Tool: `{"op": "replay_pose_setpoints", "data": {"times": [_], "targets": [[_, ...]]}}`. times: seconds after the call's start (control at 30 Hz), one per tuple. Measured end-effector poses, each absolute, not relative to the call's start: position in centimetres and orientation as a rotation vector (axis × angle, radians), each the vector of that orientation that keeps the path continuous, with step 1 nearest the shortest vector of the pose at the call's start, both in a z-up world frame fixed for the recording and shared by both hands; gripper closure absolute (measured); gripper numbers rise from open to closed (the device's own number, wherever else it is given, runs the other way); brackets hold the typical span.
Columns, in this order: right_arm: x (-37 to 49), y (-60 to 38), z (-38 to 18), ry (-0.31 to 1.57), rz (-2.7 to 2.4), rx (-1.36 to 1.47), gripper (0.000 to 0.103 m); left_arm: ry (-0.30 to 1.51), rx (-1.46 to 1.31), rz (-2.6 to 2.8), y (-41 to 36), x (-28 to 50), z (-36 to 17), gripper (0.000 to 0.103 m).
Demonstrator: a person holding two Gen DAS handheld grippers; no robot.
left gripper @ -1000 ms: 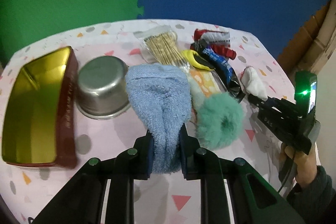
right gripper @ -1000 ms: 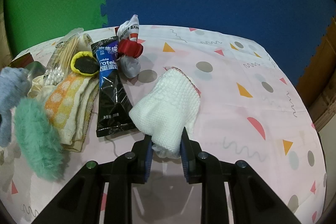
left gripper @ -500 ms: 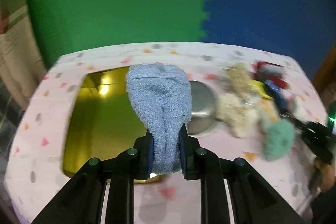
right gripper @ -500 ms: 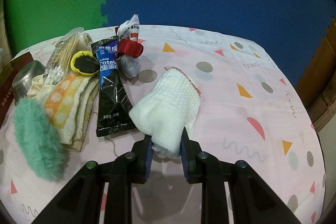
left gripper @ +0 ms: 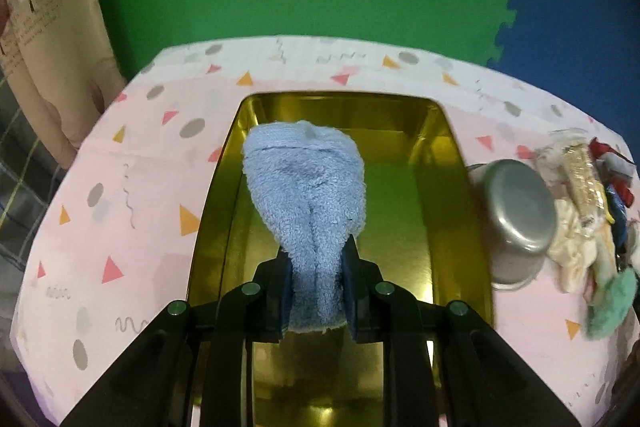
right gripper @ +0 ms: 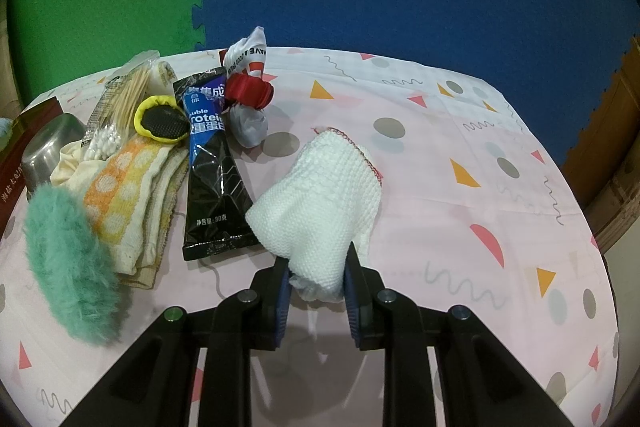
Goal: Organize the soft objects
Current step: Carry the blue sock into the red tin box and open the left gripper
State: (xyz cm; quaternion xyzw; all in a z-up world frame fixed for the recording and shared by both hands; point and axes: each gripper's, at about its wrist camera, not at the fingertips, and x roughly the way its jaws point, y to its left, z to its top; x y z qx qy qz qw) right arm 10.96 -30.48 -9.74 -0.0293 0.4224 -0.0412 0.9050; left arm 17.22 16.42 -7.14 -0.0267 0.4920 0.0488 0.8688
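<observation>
In the left wrist view my left gripper [left gripper: 316,259] is shut on a light blue terry cloth [left gripper: 306,187], which hangs over the inside of a gold tin tray [left gripper: 452,211]. In the right wrist view my right gripper [right gripper: 316,263] is shut on a white knitted cloth [right gripper: 320,195] that rests on the pink patterned tablecloth [right gripper: 460,227]. To its left lie a teal fluffy scrunchie [right gripper: 68,267] and a folded orange and yellow cloth [right gripper: 132,195].
A steel bowl [left gripper: 516,215] lies upside down right of the tray. A black protein tube [right gripper: 212,163], a yellow-rimmed black pad [right gripper: 160,123], cotton swabs and toothpicks [right gripper: 116,111] and a red and white bundle [right gripper: 248,95] crowd the left. Green and blue foam mats lie behind.
My left gripper has carried the blue cloth leftward, from above the pile of soft things to above the gold tray. The right gripper and white cloth have not moved.
</observation>
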Motion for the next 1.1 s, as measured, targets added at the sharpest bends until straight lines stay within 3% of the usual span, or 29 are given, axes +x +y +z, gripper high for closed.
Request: {"op": "replay_pose_setpoints", "data": {"times": [0.47, 0.8, 1.03, 1.1], "targets": [[10.9, -30.5, -9.8, 0.873, -0.088, -0.065, 0.079, 1.067, -0.062, 0.153, 18.2, 21.0, -9.0, 0.078], [10.9, -30.1, -9.8, 0.874, -0.098, -0.094, 0.079, 1.026, -0.083, 0.152, 18.4, 20.2, -7.6, 0.06], [10.9, -30.1, -9.8, 0.872, -0.099, -0.092, 0.079, 0.955, -0.085, 0.155, 16.7, 16.5, -5.0, 0.054], [10.8, -30.2, -9.6, 0.865, -0.096, -0.086, 0.079, 0.926, -0.067, 0.169, 15.9, 14.9, -4.3, 0.047]]}}
